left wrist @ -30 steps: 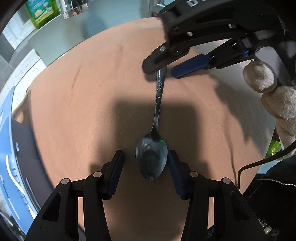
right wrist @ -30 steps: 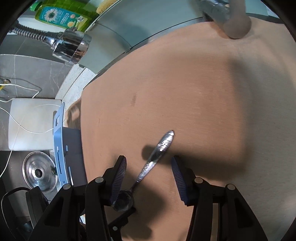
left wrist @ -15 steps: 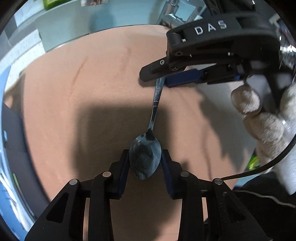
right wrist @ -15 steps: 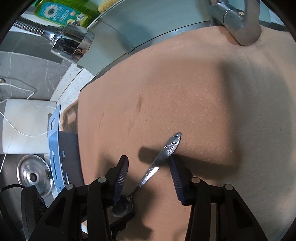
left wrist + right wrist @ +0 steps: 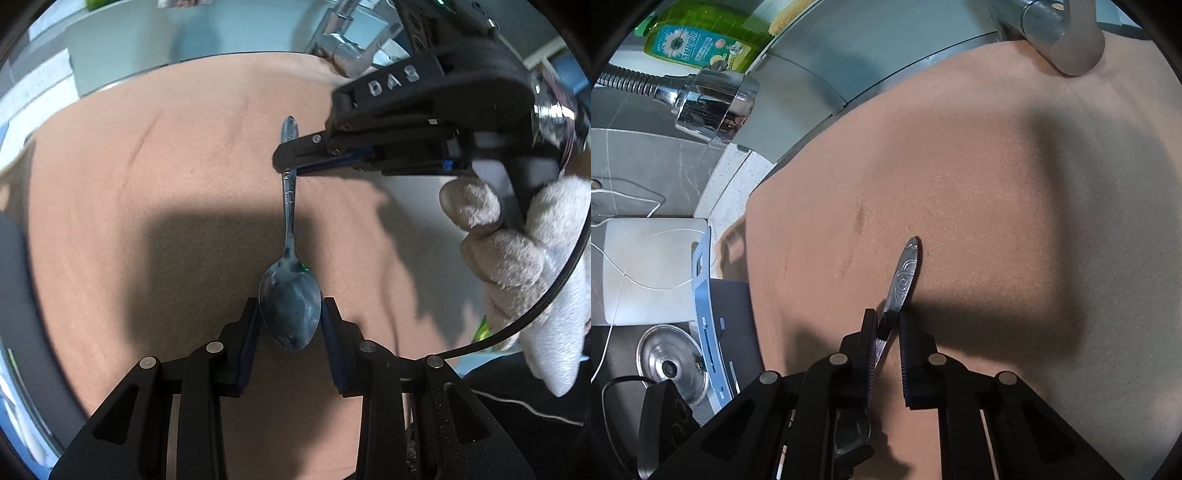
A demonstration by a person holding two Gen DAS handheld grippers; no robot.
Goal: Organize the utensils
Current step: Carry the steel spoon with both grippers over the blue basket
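Over the tan mat (image 5: 110, 206), both grippers have the same spoon (image 5: 290, 236). Left gripper (image 5: 290, 321) pads sit narrow on either side of the bowl, touching its edges. Right gripper (image 5: 888, 325), in a gloved hand (image 5: 517, 266), has just pinched nearly closed on the handle, patterned tip poking out past its fingers (image 5: 916, 354).

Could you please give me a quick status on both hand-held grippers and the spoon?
Left hand-held gripper shut on the spoon bowl. Right hand-held gripper just closed on the handle. Spoon spans between them over the tan mat. Nothing in the way.
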